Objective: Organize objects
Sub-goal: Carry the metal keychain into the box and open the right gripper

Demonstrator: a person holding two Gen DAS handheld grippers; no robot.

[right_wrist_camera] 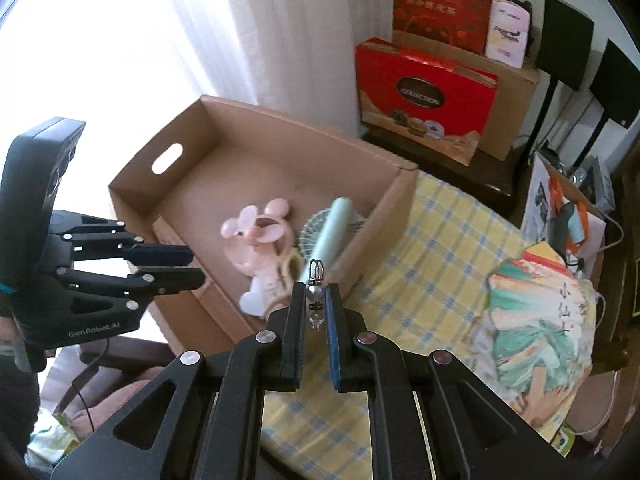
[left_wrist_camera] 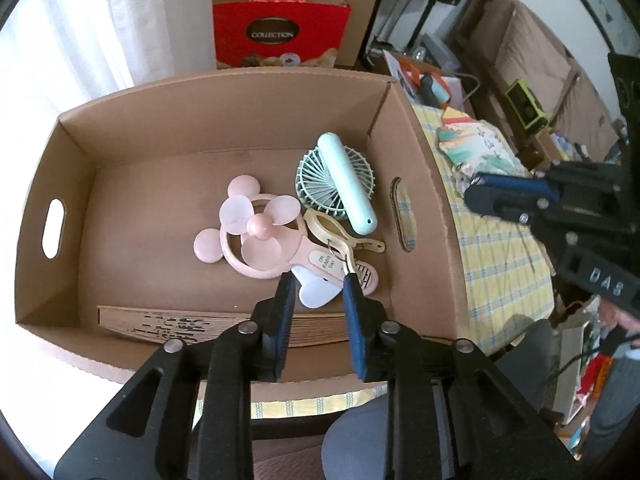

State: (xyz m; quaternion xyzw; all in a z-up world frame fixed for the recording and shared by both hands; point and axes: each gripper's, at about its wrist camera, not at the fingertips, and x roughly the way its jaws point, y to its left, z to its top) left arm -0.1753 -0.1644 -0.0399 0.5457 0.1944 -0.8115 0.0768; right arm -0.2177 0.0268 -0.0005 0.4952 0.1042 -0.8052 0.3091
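This looks like a lived-in room in a home. White sheer curtains point(right_wrist_camera: 280, 32) glow with daylight, a yellow-and-blue checked cloth point(right_wrist_camera: 432, 248) covers the surface, and red gift boxes marked "COLLECTION" point(right_wrist_camera: 424, 92) sit stacked against a brown cardboard carton point(right_wrist_camera: 508, 120). A tan padded sofa point(left_wrist_camera: 532, 52) lines the wall, with black speakers on stands point(right_wrist_camera: 568, 40) nearby.

One cardboard box point(left_wrist_camera: 240, 120) holding two handheld fans: one pink point(left_wrist_camera: 256, 236), one green point(left_wrist_camera: 336, 180); one cream clip point(left_wrist_camera: 340, 236).
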